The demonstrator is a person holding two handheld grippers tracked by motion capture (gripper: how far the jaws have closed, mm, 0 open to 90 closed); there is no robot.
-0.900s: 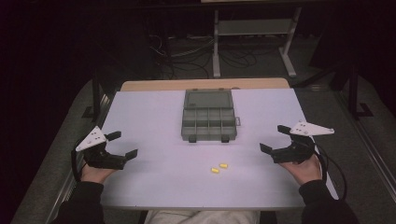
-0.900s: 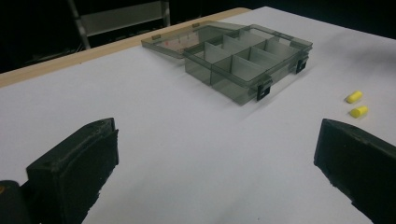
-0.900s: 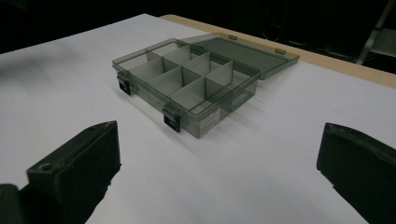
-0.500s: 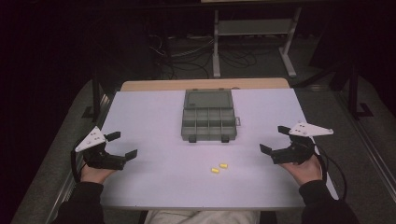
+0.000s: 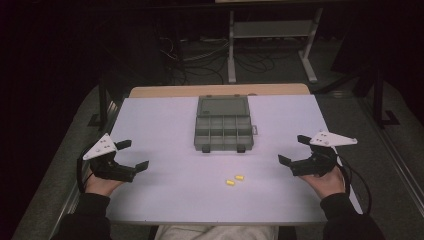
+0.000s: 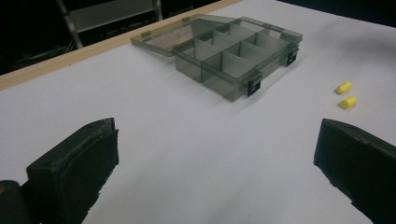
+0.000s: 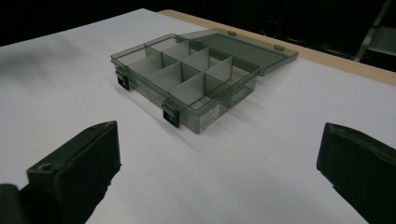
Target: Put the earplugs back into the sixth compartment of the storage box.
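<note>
- Two small yellow pieces (image 5: 234, 180) lie side by side on the white table (image 5: 165, 120), just in front of the open compartment box (image 5: 223, 131) and a little apart from it; the left gripper view shows them too (image 6: 344, 94)
- The box sits mid-table with its clear lid (image 5: 223, 106) folded flat behind it, and its compartments look empty
- The left gripper (image 5: 133, 155) rests at the left edge, jaws wide apart with nothing between them
- The right gripper (image 5: 295, 149) rests at the right, jaws likewise spread and empty
- Nothing has moved over the last second: both hands sit where they were, pieces untouched
- Judged from this, sorting the pieces into the box has not begun
</note>
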